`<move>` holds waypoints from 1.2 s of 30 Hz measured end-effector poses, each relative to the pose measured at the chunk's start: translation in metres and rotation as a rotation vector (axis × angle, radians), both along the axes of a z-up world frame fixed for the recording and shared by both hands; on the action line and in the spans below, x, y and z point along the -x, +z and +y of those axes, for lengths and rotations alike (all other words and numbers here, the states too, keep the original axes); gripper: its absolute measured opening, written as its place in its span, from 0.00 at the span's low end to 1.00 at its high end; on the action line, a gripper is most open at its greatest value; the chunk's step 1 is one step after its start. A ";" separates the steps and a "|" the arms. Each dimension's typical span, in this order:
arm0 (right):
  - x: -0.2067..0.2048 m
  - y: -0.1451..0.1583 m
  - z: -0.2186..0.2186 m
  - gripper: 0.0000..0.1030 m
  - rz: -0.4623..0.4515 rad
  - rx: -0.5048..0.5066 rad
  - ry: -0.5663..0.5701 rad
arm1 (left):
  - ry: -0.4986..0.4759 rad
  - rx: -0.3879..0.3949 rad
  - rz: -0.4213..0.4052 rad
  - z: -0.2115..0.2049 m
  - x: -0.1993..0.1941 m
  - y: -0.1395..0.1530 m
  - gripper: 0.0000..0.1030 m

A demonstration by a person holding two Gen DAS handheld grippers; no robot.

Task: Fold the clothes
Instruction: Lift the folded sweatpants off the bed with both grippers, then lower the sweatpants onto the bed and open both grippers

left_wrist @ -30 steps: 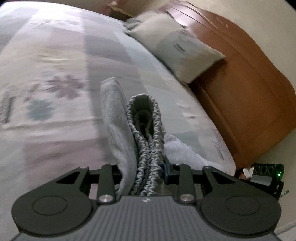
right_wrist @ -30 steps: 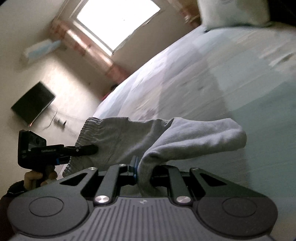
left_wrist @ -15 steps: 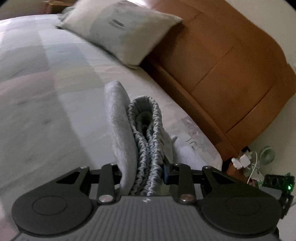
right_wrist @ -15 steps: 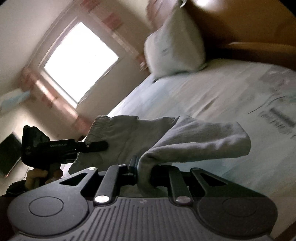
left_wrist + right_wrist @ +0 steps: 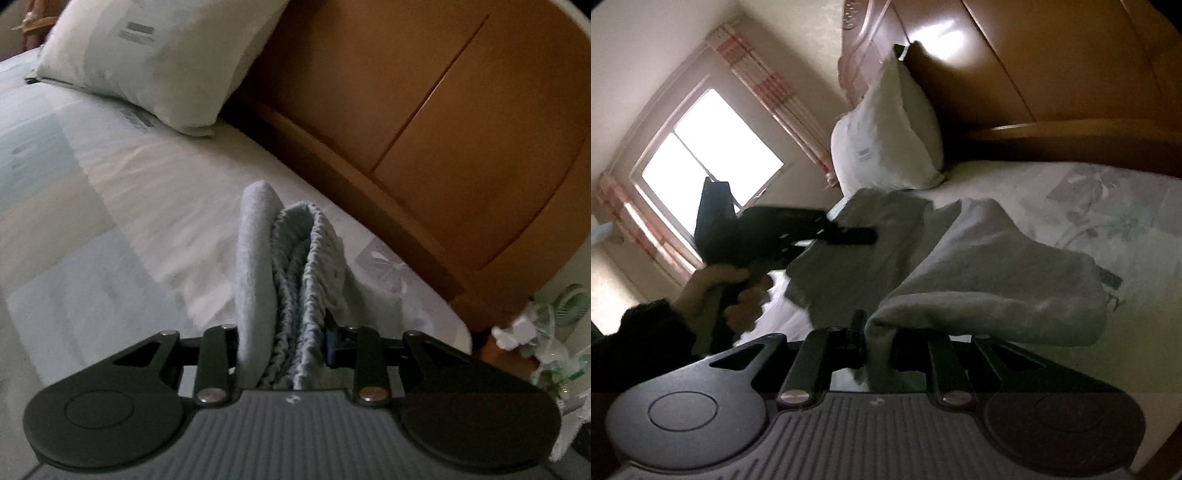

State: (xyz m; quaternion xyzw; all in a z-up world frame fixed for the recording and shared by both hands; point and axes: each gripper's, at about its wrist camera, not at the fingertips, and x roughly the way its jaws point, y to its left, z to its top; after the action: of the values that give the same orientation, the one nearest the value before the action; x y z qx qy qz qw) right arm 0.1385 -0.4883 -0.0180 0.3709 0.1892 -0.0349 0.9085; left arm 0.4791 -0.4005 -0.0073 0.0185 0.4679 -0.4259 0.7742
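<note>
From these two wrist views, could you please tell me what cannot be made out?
- Left wrist view: the fingertips of the left hand-held gripper are buried in the grey garment.
- Right wrist view: the right hand-held gripper has its tips covered by cloth; the garment's type and full shape are unclear.
- Right wrist view: the left hand-held gripper is motion-blurred.
- Left wrist view: clutter at the edge is blurred.
</note>
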 end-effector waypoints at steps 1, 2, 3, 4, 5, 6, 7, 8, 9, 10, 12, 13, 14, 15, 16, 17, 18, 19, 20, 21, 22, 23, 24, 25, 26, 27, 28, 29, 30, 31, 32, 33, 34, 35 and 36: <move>-0.002 -0.004 -0.002 0.17 0.004 -0.006 -0.006 | -0.004 -0.011 0.001 -0.010 -0.004 -0.004 0.28; -0.001 -0.006 -0.002 0.17 0.010 -0.011 -0.008 | -0.009 -0.022 0.002 -0.020 -0.008 -0.009 0.28; 0.000 -0.011 -0.003 0.17 0.016 -0.010 -0.012 | -0.014 -0.033 -0.001 -0.030 -0.011 -0.013 0.28; 0.001 -0.015 -0.003 0.17 0.022 -0.010 -0.016 | -0.022 -0.043 0.003 -0.038 -0.014 -0.019 0.28; 0.001 -0.020 -0.005 0.18 0.027 -0.014 -0.023 | -0.022 -0.053 0.010 -0.044 -0.016 -0.026 0.28; 0.001 -0.024 -0.008 0.18 0.031 -0.018 -0.031 | -0.018 -0.063 0.017 -0.050 -0.018 -0.034 0.29; 0.001 -0.028 -0.013 0.19 0.033 -0.030 -0.040 | -0.012 -0.070 0.019 -0.053 -0.019 -0.039 0.29; 0.001 -0.033 -0.017 0.21 0.035 -0.042 -0.049 | 0.002 -0.076 0.023 -0.054 -0.020 -0.044 0.30; 0.004 -0.036 -0.019 0.28 0.036 -0.052 -0.050 | 0.021 -0.075 0.029 -0.054 -0.022 -0.047 0.32; 0.008 -0.039 -0.022 0.37 0.038 -0.062 -0.052 | 0.041 -0.073 0.037 -0.052 -0.024 -0.050 0.32; 0.008 -0.045 -0.025 0.38 0.041 -0.067 -0.049 | 0.049 -0.061 0.035 -0.047 -0.024 -0.050 0.36; 0.010 -0.048 -0.026 0.40 0.046 -0.069 -0.046 | 0.047 -0.057 0.030 -0.044 -0.024 -0.048 0.38; 0.011 -0.050 -0.026 0.43 0.051 -0.072 -0.042 | 0.048 -0.056 0.024 -0.040 -0.023 -0.046 0.41; 0.012 -0.055 -0.027 0.54 0.058 -0.089 -0.040 | 0.053 -0.057 0.021 -0.036 -0.023 -0.043 0.44; 0.013 -0.060 -0.028 0.63 0.064 -0.106 -0.037 | 0.055 -0.058 0.021 -0.033 -0.023 -0.041 0.45; 0.015 -0.066 -0.030 0.66 0.066 -0.128 -0.037 | 0.057 -0.059 0.018 -0.029 -0.023 -0.038 0.47; 0.017 -0.071 -0.032 0.68 0.068 -0.150 -0.037 | 0.058 -0.060 0.013 -0.025 -0.023 -0.035 0.48; 0.019 -0.077 -0.033 0.71 0.068 -0.174 -0.038 | 0.060 -0.062 0.008 -0.022 -0.022 -0.032 0.50; 0.023 -0.083 -0.037 0.74 0.063 -0.209 -0.045 | 0.059 -0.063 -0.003 -0.018 -0.021 -0.030 0.54; 0.026 -0.089 -0.040 0.79 0.057 -0.245 -0.051 | 0.063 -0.065 -0.019 -0.016 -0.020 -0.027 0.58; 0.029 -0.096 -0.043 0.81 0.052 -0.281 -0.058 | 0.069 -0.066 -0.035 -0.013 -0.019 -0.024 0.60; 0.032 -0.102 -0.047 0.83 0.046 -0.316 -0.064 | 0.084 -0.065 -0.051 -0.010 -0.020 -0.019 0.65; 0.034 -0.107 -0.050 0.86 0.037 -0.349 -0.064 | 0.099 -0.061 -0.057 -0.007 -0.021 -0.015 0.68; 0.035 -0.114 -0.055 0.87 0.036 -0.384 -0.077 | 0.112 -0.057 -0.058 -0.004 -0.023 -0.011 0.68; 0.035 -0.117 -0.057 0.87 0.027 -0.401 -0.082 | 0.117 -0.053 -0.056 -0.002 -0.023 -0.007 0.68; 0.035 -0.120 -0.059 0.87 0.017 -0.418 -0.087 | 0.119 -0.049 -0.052 0.001 -0.023 -0.003 0.68; 0.035 -0.123 -0.062 0.88 0.008 -0.436 -0.092 | 0.113 -0.048 -0.053 0.003 -0.021 0.000 0.70; 0.034 -0.126 -0.064 0.89 -0.002 -0.453 -0.097 | 0.101 -0.051 -0.053 0.004 -0.017 0.001 0.73; 0.032 -0.129 -0.068 0.92 -0.018 -0.479 -0.100 | 0.086 -0.055 -0.053 0.006 -0.012 0.001 0.73; 0.030 -0.131 -0.072 0.93 -0.034 -0.506 -0.103 | 0.066 -0.058 -0.054 0.008 -0.004 0.000 0.73; 0.028 -0.134 -0.077 0.94 -0.048 -0.538 -0.116 | 0.040 -0.061 -0.055 0.010 0.005 -0.003 0.73; 0.028 -0.137 -0.082 0.96 -0.065 -0.575 -0.129 | 0.015 -0.059 -0.056 0.012 0.014 -0.006 0.73; 0.027 -0.140 -0.088 0.98 -0.088 -0.619 -0.146 | -0.010 -0.057 -0.058 0.015 0.024 -0.010 0.73; 0.026 -0.144 -0.094 0.99 -0.111 -0.664 -0.162 | -0.031 -0.051 -0.055 0.020 0.035 -0.014 0.73; 0.025 -0.147 -0.099 0.99 -0.136 -0.708 -0.176 | -0.045 -0.040 -0.046 0.025 0.046 -0.019 0.73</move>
State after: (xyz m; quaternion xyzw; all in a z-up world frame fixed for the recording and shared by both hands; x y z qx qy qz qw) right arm 0.1137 -0.5875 -0.1651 0.6786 0.0960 -0.0205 0.7279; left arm 0.4336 -0.3752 -0.0266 0.0542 0.4577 -0.4331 0.7746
